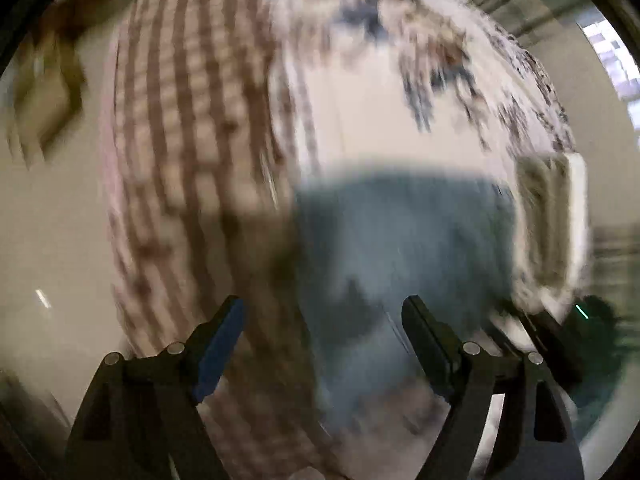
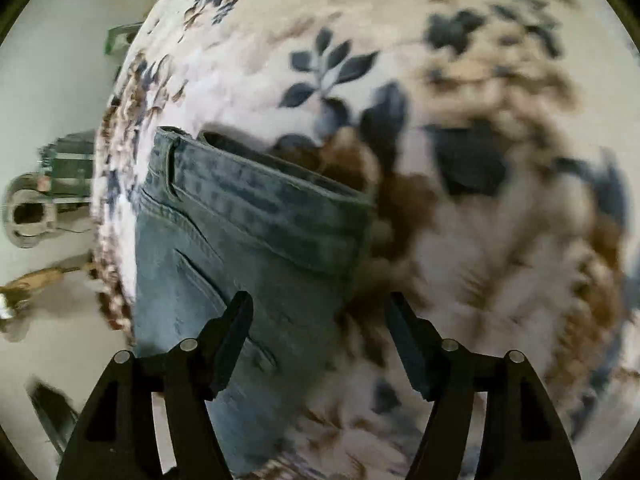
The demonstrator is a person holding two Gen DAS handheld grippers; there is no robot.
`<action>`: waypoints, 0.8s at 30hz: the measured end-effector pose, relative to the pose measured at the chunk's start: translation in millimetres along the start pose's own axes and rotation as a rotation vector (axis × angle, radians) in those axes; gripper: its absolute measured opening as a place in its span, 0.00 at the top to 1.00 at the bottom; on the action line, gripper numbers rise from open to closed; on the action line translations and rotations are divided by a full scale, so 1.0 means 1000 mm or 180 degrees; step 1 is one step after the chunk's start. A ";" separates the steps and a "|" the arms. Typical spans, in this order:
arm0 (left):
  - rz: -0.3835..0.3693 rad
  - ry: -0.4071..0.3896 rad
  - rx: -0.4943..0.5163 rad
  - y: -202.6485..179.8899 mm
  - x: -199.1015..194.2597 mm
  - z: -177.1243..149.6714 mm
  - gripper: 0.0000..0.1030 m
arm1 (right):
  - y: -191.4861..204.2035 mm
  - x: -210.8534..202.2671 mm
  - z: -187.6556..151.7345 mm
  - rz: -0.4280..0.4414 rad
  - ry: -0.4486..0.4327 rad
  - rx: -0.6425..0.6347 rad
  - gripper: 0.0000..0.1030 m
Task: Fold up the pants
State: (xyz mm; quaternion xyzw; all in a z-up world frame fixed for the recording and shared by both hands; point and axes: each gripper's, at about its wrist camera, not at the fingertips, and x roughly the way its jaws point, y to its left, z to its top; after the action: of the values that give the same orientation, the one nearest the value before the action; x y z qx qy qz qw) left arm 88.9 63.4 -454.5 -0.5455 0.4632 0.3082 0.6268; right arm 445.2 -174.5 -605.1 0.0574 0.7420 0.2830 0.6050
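Observation:
Faded blue jeans (image 2: 240, 240) lie on a floral cloth (image 2: 460, 240); the waistband with a belt loop faces away from me in the right wrist view. My right gripper (image 2: 318, 312) is open and empty, hovering over the jeans' right edge near the back pocket. In the blurred left wrist view the jeans (image 1: 400, 248) show as a blue-grey patch on the cloth. My left gripper (image 1: 322, 314) is open and empty just above the jeans' near edge.
A brown-striped cloth (image 1: 188, 160) covers the surface to the left of the floral cloth (image 1: 360, 112). Pale floor (image 1: 52, 240) surrounds the covered surface. A green frame and a grey round object (image 2: 28, 216) stand on the floor at left.

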 end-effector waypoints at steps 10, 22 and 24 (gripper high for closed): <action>-0.0540 0.0380 -0.1589 0.018 0.075 -0.070 0.23 | -0.011 0.025 0.007 0.0509 0.0019 0.0188 0.40; -0.0709 0.0601 -0.1916 -0.002 0.073 -0.100 0.25 | -0.025 0.027 -0.009 0.0503 0.0269 0.0038 0.40; -0.0774 0.0645 -0.2012 -0.005 0.083 -0.102 0.25 | -0.025 0.028 -0.007 0.0496 0.0281 0.0037 0.40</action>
State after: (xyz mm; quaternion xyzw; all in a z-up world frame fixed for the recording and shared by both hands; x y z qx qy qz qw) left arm 99.8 -46.4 -525.8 -0.7915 0.3364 0.3038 0.4100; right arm 438.2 -185.8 -640.6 0.1060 0.7629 0.3271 0.5475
